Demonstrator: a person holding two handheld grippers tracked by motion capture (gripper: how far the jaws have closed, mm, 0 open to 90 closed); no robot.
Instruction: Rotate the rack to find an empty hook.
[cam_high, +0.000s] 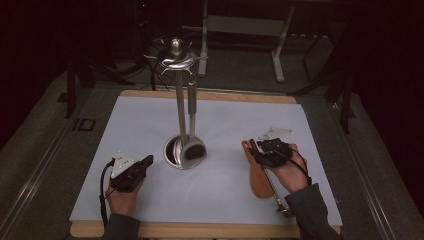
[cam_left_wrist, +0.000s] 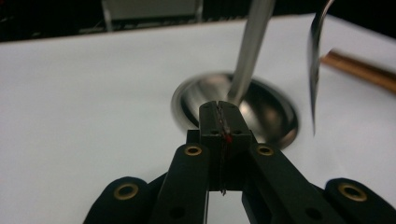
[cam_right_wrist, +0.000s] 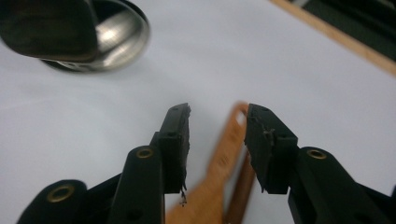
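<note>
Wooden spatula (cam_high: 258, 175): lies flat at lower right of the high view, on the white mat (cam_high: 225, 190); judged light, stiff, not fragile; grip across the narrow handle.
Right gripper (cam_right_wrist: 218, 122): jaws spread, straddling the handle end from above.
Left gripper (cam_left_wrist: 219, 112): jaws pressed together, holding nothing.
Utensil stand (cam_high: 179, 100): centre frame; one dark-headed utensil (cam_high: 192, 150) hangs from it, head at the base dish.

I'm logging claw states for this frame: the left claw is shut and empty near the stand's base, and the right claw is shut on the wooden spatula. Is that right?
Not quite. The right claw is open, not shut: the right gripper view shows its jaws apart over the wooden spatula, not clamping it. The rest holds: the left claw is shut and empty near the stand's base.
</note>
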